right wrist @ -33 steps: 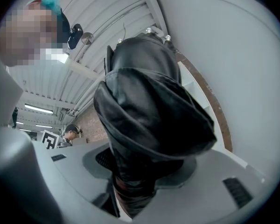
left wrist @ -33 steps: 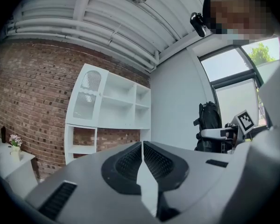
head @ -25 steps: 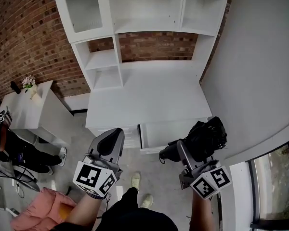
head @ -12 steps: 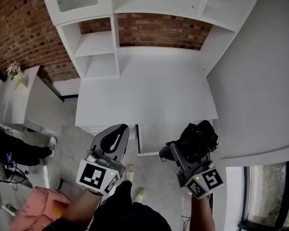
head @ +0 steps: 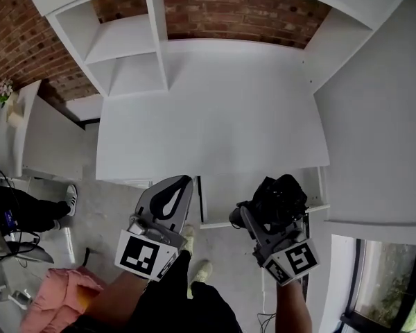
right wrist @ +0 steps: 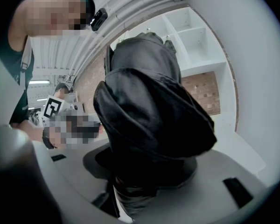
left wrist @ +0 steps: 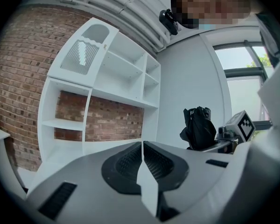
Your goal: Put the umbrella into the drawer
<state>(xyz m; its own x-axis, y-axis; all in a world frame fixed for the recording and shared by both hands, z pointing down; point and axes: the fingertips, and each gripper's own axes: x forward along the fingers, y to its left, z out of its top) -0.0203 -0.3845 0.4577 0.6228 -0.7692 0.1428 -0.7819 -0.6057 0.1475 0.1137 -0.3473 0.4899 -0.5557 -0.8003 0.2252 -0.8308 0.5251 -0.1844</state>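
Observation:
A folded black umbrella (head: pixel 277 200) is clamped in my right gripper (head: pixel 262 217), just over the open white drawer (head: pixel 222 193) under the desk's front edge. In the right gripper view the umbrella (right wrist: pixel 149 125) fills the middle and hides the jaw tips. My left gripper (head: pixel 172 201) hangs to the left of the drawer, its jaws pressed together with nothing between them. From the left gripper view the umbrella (left wrist: pixel 199 127) shows at the right, beside the marker cube (left wrist: pixel 245 124).
The white desk top (head: pixel 208 116) stretches ahead, backed by white shelves (head: pixel 121 54) and a brick wall (head: pixel 243 12). A white side table (head: pixel 35 134) stands at the left. A person's legs and shoes (head: pixel 38 210) are on the floor at left, near a pink bundle (head: pixel 59 300).
Both grippers have come down and forward toward the desk front. The umbrella has moved with the right gripper from beside the drawer's right corner to over the drawer opening.

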